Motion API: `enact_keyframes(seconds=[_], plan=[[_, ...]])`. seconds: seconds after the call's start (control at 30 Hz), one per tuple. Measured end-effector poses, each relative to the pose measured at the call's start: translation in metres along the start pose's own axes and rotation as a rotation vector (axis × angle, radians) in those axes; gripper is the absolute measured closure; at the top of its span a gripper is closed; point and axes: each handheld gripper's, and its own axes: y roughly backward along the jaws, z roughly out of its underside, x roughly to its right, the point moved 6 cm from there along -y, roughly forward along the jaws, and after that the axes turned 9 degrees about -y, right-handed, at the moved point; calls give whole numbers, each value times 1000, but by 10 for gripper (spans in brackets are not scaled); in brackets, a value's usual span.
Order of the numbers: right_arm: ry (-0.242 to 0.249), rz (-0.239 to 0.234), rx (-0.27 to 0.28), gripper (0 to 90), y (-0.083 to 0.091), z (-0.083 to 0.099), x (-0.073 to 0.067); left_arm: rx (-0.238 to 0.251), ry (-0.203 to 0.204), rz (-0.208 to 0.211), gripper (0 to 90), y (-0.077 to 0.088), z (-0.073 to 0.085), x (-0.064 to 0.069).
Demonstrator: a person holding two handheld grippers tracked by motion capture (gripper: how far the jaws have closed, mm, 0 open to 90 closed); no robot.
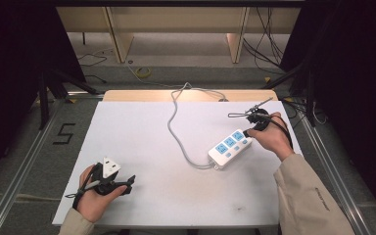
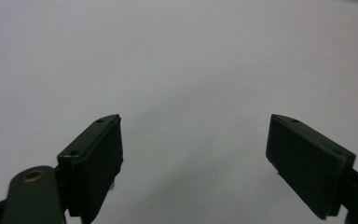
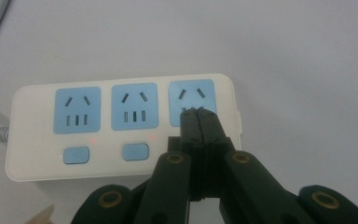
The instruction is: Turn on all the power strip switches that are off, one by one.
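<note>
Where closed jaws meet, power strip's point(image 3: 121, 126) end socket.

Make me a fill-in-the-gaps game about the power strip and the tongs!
1. The power strip has ___ blue sockets.
2. The right tongs are ___, their tips over the end socket.
3. The left tongs are ___, with nothing between them.
4. The strip's cable is ___ in colour.

Missing words: three; shut; open; grey

Glossy white plastic power strip point(image 3: 121, 126) on matt, smooth white table point(image 1: 142, 147).
</note>
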Motion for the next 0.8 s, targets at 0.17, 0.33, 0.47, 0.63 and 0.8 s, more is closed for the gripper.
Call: enact_keyframes(seconds=[0.17,0.33,0.47,0.63,0.8], plan=[[-6,4,-4,900,-1,0,3,-1,2,2,184,0,0,0],[-10,8,-5,900,-2,0,6,0,4,1,184,0,0,0],[-15,12,-9,900,-3,0,8,2,1,0,184,0,0,0],[-22,16,-10,900,-4,-1,11,4,7,0,184,0,0,0],[-21,20,-11,900,-4,-2,12,2,1,-1,184,0,0,0]])
